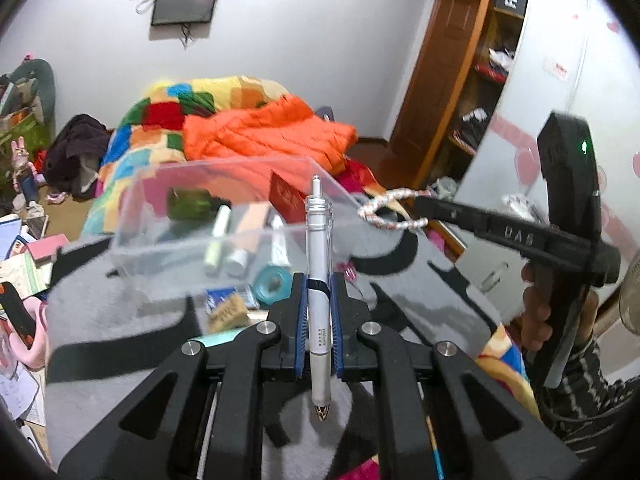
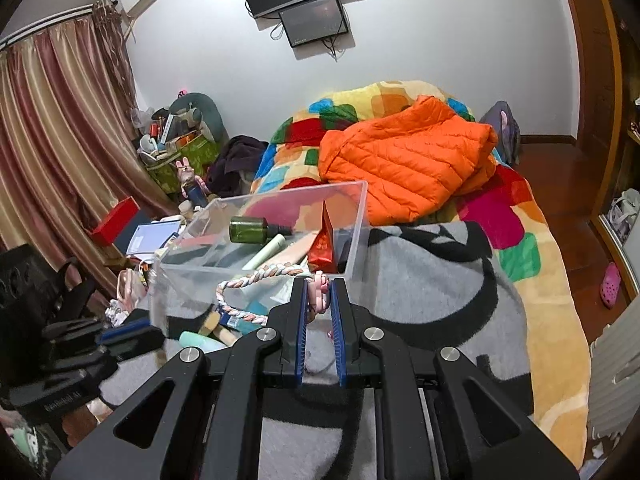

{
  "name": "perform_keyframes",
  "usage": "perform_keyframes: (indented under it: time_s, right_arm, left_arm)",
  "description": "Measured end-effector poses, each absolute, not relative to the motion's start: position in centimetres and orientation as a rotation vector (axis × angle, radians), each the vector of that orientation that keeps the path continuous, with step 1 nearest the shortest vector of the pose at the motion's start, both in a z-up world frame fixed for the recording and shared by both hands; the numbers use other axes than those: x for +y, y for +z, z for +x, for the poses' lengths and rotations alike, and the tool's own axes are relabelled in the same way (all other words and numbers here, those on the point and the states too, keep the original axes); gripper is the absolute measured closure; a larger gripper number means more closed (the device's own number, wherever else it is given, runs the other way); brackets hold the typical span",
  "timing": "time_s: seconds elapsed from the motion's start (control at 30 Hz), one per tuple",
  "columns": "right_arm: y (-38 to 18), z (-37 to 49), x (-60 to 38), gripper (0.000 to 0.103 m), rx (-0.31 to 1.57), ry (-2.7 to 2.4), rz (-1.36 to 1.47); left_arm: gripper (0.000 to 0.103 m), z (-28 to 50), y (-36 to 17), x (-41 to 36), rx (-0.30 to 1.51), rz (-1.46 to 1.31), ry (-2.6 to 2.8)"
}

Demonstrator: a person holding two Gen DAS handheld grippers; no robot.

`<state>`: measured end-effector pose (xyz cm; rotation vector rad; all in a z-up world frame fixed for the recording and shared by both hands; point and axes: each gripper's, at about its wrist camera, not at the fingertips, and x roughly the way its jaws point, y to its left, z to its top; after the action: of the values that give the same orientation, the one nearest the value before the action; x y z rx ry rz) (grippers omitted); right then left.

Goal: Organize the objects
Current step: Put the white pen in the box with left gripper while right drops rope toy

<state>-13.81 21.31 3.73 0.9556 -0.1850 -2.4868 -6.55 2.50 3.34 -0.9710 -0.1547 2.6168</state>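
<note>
left wrist: left gripper (image 1: 319,296) fingers clamp one pen (image 1: 319,280); right gripper (image 2: 319,298) fingers pinch one braided loop (image 2: 256,280); one clear box (image 2: 360,216).

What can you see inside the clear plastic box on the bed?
Inside the clear plastic box lie a green bottle, a red packet and a pale tube. Other items beneath them are partly covered and cannot be identified.
</note>
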Motion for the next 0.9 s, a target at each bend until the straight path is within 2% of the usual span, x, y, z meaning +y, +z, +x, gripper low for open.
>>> perform_keyframes:
  time_s: [0.23, 0.47, 0.7, 0.9]
  right_arm:
    - [4.6, -15.2, 19.7, 0.093, -0.181, -2.476, 0.918]
    - [4.4, -17.8, 17.0, 0.093, -0.165, -2.453, 0.925]
    - [3.2, -20.9, 14.7, 0.093, -0.153, -2.432, 0.977]
    - [0.5, -23.3, 12.8, 0.093, -0.128, -2.388, 1.084]
  left_arm:
    - [0.093, -8.0, 6.2, 0.5, -0.167, -0.887, 2.697]
    - [0.093, -11.8, 7.4, -1.6, -0.171, -0.917, 2.745]
    - [0.093, -16.7, 7.9, -2.2, -0.04, -0.983, 2.79]
    - [0.093, -21.3, 4.9, -1.3, 0.082, -1.156, 2.716]
